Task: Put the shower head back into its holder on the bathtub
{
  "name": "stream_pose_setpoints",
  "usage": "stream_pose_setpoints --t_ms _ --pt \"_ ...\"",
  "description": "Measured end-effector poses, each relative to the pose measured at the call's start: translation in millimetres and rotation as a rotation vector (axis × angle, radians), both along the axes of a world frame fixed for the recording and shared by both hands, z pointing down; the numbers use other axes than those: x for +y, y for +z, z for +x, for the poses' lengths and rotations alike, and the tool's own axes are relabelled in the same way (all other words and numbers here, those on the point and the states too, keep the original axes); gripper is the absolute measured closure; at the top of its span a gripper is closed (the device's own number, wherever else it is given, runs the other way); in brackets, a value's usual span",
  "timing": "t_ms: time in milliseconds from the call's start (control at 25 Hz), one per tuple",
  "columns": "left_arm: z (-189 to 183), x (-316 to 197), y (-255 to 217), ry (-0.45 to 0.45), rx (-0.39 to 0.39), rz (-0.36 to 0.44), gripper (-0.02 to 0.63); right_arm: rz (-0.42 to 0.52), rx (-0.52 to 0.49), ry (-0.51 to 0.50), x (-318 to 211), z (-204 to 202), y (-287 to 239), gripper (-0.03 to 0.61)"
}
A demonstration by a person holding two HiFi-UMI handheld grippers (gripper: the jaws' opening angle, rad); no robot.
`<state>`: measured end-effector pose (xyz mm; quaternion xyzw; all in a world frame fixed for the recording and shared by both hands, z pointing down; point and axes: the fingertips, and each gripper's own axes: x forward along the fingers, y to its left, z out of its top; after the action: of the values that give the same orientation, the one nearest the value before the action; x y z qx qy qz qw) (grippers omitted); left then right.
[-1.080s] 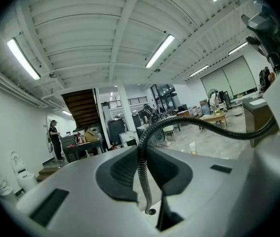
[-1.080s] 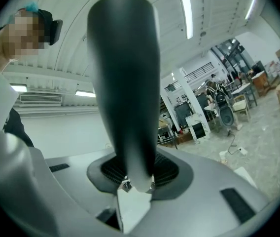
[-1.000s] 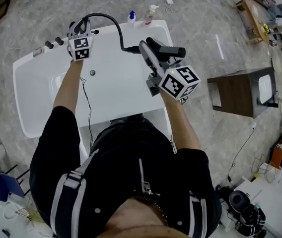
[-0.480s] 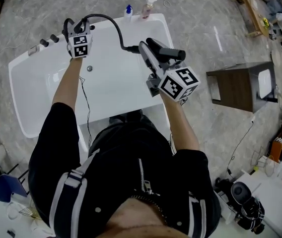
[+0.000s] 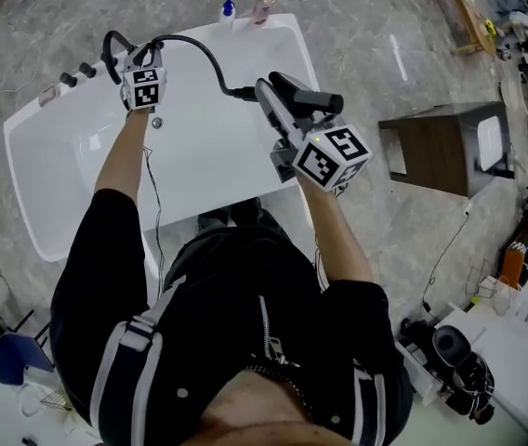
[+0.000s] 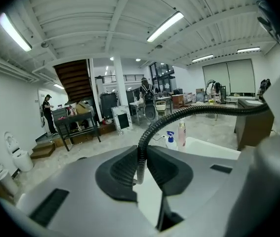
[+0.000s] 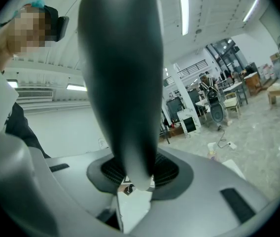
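Shower head (image 5: 306, 94): over the bathtub's (image 5: 22, 193) right rim, handle pinched in the right claw (image 7: 137, 174). Hose (image 6: 194, 111): pinched in the left claw (image 6: 141, 168) near the knobs (image 5: 76, 72) at the far-left corner. Advice: guide hose slack first and avoid kinks. Both forearms are outstretched, claws tipped slightly down.

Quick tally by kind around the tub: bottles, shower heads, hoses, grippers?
Bottles: 2 (blue-capped bottle, pink bottle)
Shower head: 1
Hose: 1
Grippers: 2 (left gripper, right gripper)
Total: 6
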<state>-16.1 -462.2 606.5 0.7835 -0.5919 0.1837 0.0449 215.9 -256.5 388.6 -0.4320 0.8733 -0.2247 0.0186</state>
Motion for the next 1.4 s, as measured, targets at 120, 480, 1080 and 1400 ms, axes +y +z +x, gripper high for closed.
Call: stream_pose_setpoints --t_ms 120,480,1080,1400 --pt "-1 2 22 0.002 -0.011 -0.049 0.543 -0.010 -0.004 0.001 1 2 2 0.454" --pt "0 13 47 -0.002 -0.031 -0.096 0.543 -0.006 -0.019 -0.018 7 1 -2 0.454" --pt "18 21 50 0.012 -0.025 -0.086 0.543 0.045 -0.065 -0.104 29 -10 -42 0.454" --pt "34 28 40 0.049 -0.009 -0.058 0.543 0.043 -0.086 -0.084 28 -5 -41 0.455"
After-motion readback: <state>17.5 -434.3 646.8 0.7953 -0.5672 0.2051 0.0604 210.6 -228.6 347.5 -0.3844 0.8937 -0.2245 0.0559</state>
